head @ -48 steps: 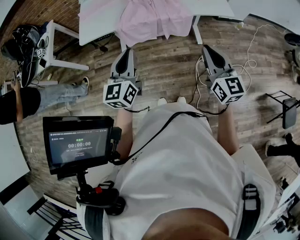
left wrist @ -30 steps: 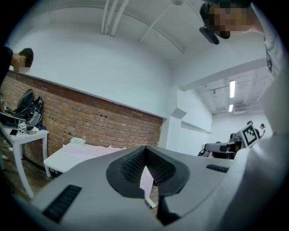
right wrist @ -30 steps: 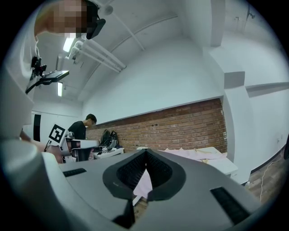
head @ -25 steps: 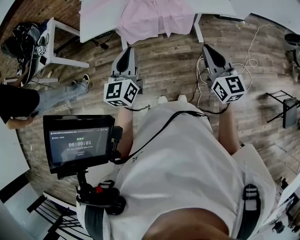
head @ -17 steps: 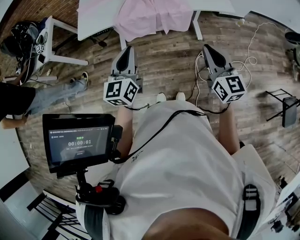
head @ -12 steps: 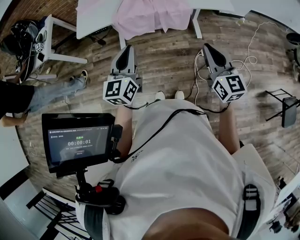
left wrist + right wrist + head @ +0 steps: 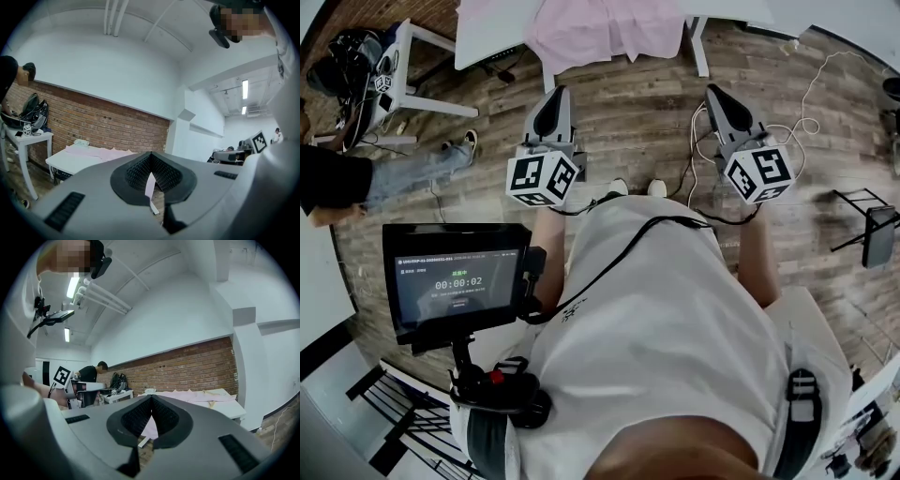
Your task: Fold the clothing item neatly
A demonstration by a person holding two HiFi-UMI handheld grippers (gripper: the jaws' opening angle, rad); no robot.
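Observation:
A pink garment [image 7: 609, 33] lies crumpled on a white table [image 7: 487, 37] at the top of the head view and hangs over its near edge. Both grippers are held level above the wooden floor, short of the table and apart from the garment. My left gripper [image 7: 554, 96] is shut with nothing in it, and so is my right gripper [image 7: 713, 96]. In the left gripper view the shut left gripper [image 7: 151, 158] points at the garment [image 7: 93, 152] on the table [image 7: 63, 165]. The right gripper view shows the shut right gripper [image 7: 151, 401] and the garment [image 7: 187, 395] beyond it.
A small white side table [image 7: 398, 70] with bags stands at the far left. A person in a black top and jeans [image 7: 366, 183] is beside it. Cables [image 7: 806, 80] trail over the floor at the right, near a black stand [image 7: 872, 220]. A monitor [image 7: 455, 281] hangs at my chest.
The table and garment have slid toward the top edge of the head view. Both grippers stay shut and side by side. The person at the left has shifted.

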